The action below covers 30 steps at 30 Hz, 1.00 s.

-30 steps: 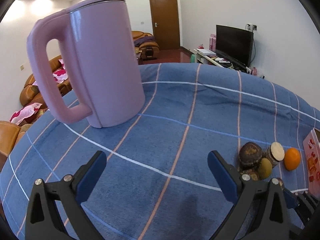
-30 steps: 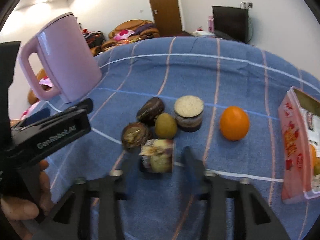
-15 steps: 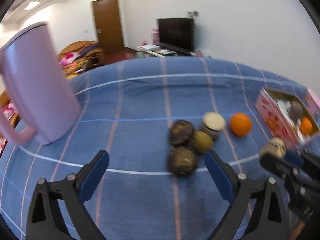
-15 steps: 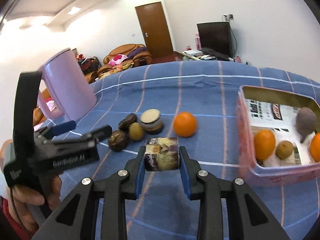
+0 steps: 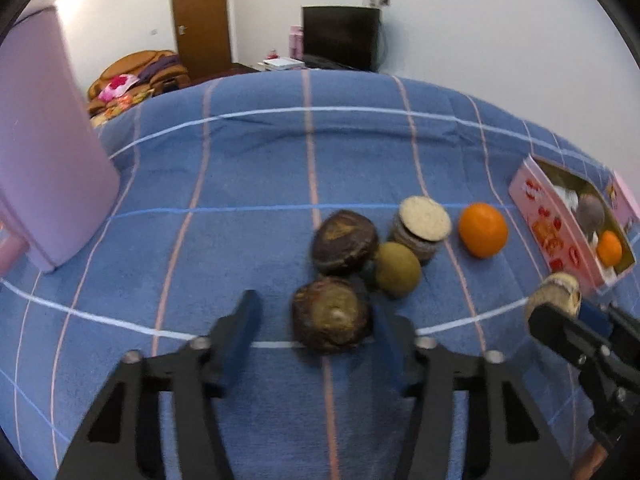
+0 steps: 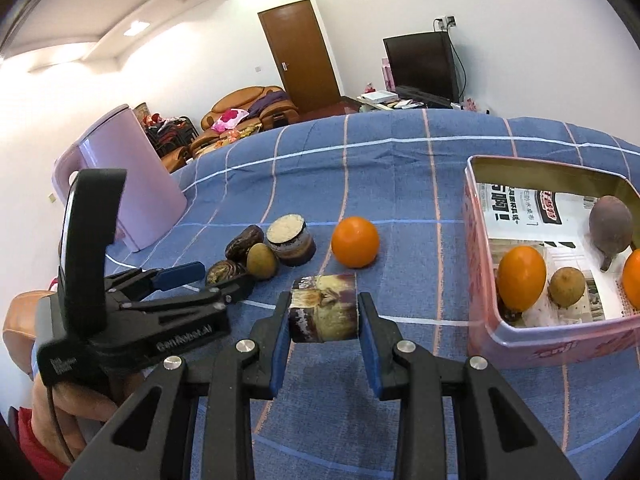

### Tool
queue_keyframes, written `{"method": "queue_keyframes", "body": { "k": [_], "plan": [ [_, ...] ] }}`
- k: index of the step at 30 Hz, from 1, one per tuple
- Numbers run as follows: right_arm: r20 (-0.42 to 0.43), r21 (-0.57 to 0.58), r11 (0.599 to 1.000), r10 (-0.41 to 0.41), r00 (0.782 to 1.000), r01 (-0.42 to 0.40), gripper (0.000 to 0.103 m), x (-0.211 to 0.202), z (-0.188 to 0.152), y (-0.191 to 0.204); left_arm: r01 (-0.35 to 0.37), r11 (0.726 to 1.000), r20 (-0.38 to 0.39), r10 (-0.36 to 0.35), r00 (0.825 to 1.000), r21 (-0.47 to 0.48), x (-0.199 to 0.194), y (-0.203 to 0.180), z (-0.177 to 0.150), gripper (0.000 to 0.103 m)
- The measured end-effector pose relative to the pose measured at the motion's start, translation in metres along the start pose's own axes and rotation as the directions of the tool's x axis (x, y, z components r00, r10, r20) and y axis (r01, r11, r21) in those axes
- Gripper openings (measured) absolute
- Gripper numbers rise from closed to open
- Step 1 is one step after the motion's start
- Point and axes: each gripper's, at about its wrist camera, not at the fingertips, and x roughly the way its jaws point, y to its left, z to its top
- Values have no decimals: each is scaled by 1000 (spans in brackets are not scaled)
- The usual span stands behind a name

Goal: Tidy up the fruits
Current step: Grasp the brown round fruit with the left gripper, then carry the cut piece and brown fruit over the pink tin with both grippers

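Fruits: pink tin (image 6: 476, 240) on blue checked desk (image 6: 320, 172) has two oranges, a kiwi and a purple fruit inside. Loose orange (image 6: 355, 242) sits near the brown cluster. Right claw (image 6: 323, 322) is clamped on a cut brown chunk (image 6: 324, 308), off the desk. Left claw (image 5: 316, 328) is spread, straddling a brown round fruit (image 5: 331, 314).

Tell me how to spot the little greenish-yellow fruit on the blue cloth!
Look at the blue checked cloth and find the small cluster of things left of the pink tin. Among them sits the greenish-yellow fruit, just left of the flat-topped round piece. It is the only smooth, olive-coloured ball; its neighbours are dark brown and wrinkled, and the loose orange lies apart.
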Motion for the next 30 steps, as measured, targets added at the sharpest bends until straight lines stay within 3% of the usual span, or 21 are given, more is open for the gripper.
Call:
{"method": "queue_keyframes", "body": {
  "k": [4, 6, 8, 12, 16, 18, 19, 22, 27, 29, 30],
  "plan": [
    [14, 3, 1000, -1, 1000, 1, 33, -3, 0, -3, -19, 996, 34, 22, 999, -82, -7, 19, -1, 40],
    [32, 1, 1000, -4, 999, 4, 33, -6, 0, -3, -54, 990, 116, 70, 991, -132, -22, 27, -3, 40],
    [54, -8, 1000, -20, 998, 21, 33, -10, 1, -3, -95, 977, 210, 136, 968, -193, -39, 35, -3, 40],
    [156, -44, 993, -102, 982, 110, 33, -26, 4, -1, -134, 955, 306, 215, 927, -265, -57, 47, -5, 40],
    [251, -86, 979, -161, 955, 188, 33, -40, 5, 3, -158, 949, 312, 242, 919, -273, -55, 42, -8, 40],
    [250, -100, 977, -161, 955, 190, 33, -40, 5, 4, -161, 956, 300, 233, 925, -246, -53, 36, -6, 40],
    [244, -105, 976, -162, 956, 192, 33, -38, 4, 4, -171, 956, 309, 242, 920, -240, -55, 35, -6, 40],
    [227, -88, 983, -136, 964, 160, 33, -37, 7, 0, -163, 956, 326, 238, 915, -242, -58, 35, -8, 40],
    [141, -49, 999, 12, 990, -5, 33, -30, 8, -7, -147, 950, 318, 235, 919, -277, -60, 42, -11, 40],
    [79, -69, 997, 41, 996, -36, 37, -20, 6, -1, -151, 949, 316, 238, 918, -277, -60, 41, -11, 40],
    [61, -82, 996, 42, 997, -36, 45, -18, 4, 2, -154, 949, 314, 241, 918, -276, -59, 41, -11, 40]
  ]
}}
